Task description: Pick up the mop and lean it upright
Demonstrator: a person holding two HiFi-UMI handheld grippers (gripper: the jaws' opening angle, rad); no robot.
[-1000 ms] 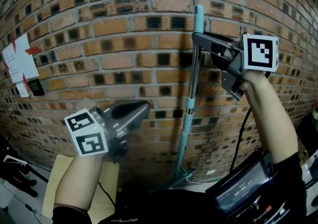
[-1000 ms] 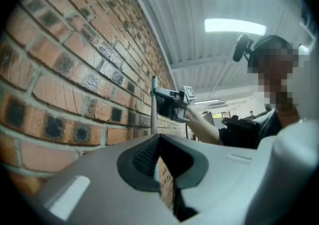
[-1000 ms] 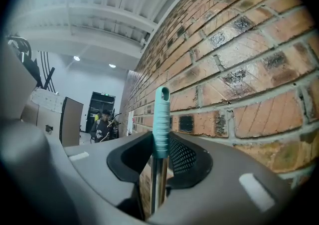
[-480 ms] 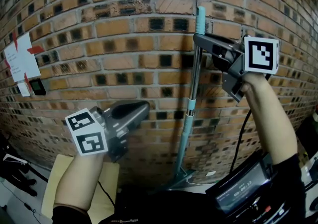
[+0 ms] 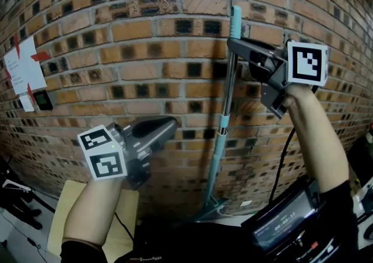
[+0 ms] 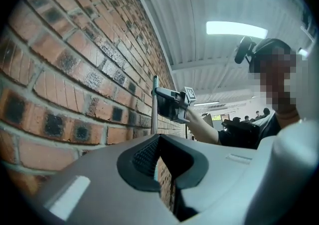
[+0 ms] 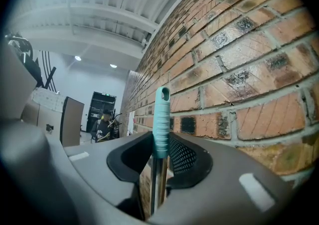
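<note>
Your right gripper (image 5: 232, 45) seems clamped on the mop (image 5: 220, 139), upright against the brick wall (image 5: 116, 52); your left gripper (image 5: 171, 122), clenched empty, sits well left.

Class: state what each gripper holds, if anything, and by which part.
The right gripper holds the mop near the top of its handle, just under the teal grip. The left gripper is shut on nothing.
</note>
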